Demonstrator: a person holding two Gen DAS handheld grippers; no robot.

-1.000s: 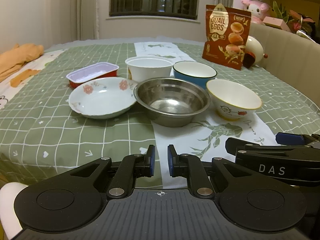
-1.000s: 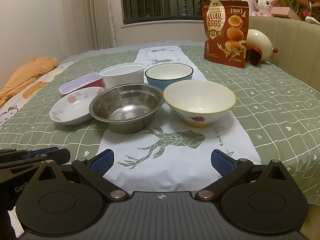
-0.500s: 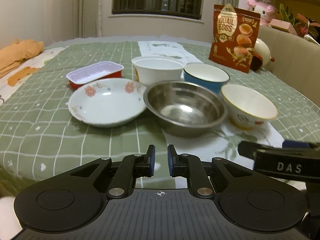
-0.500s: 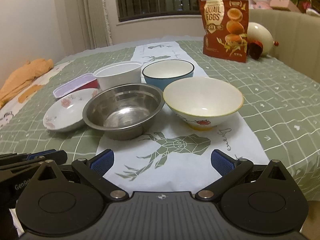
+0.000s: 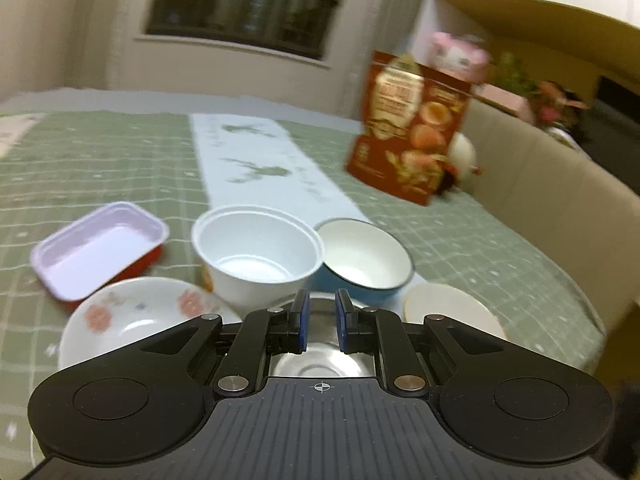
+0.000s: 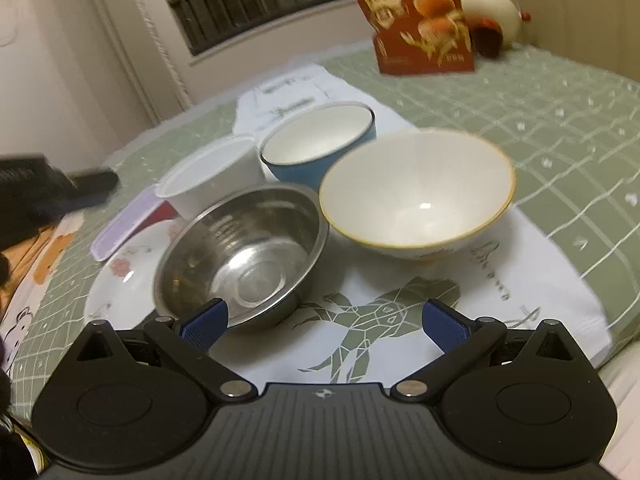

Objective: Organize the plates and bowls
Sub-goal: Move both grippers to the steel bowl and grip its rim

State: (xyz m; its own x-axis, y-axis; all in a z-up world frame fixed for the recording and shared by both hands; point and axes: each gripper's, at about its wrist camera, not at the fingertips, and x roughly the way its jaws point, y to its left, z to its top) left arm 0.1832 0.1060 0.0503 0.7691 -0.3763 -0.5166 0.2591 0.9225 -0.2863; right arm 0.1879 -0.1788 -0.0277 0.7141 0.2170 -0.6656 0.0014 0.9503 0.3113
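We're hovering the left claw point(image 5: 320, 322) clenched and empty above the steel bowl point(image 6: 244, 256); the right claw point(image 6: 322, 326) is spread wide, gripping nothing, just short of that bowl's near rim.

All the dishes are sitting bunched on the green checked bench point(image 6: 560, 120): floral plate point(image 5: 132, 320), red-and-white tray point(image 5: 100, 246), white tub point(image 5: 256, 248), blue bowl point(image 6: 320, 142) and cream bowl point(image 6: 416, 188), several touching or nearly so.

Risks we're seeing:
- Tight cluster; a finger going for one rim is likely nudging its neighbour.
- Steel bowl's edge seems to be overlapping the floral plate, so lifting it could drag or tip the plate.
- Both views are blurring, so aim is uncertain.
- Both claws are converging on the same bowl; collision is possible.
- The white runner point(image 6: 520, 280) could be sliding under a pushed bowl.

Text: the red snack pouch point(image 6: 420, 20) is showing blurred lettering, probably "EGGS"; the rest is unreadable.
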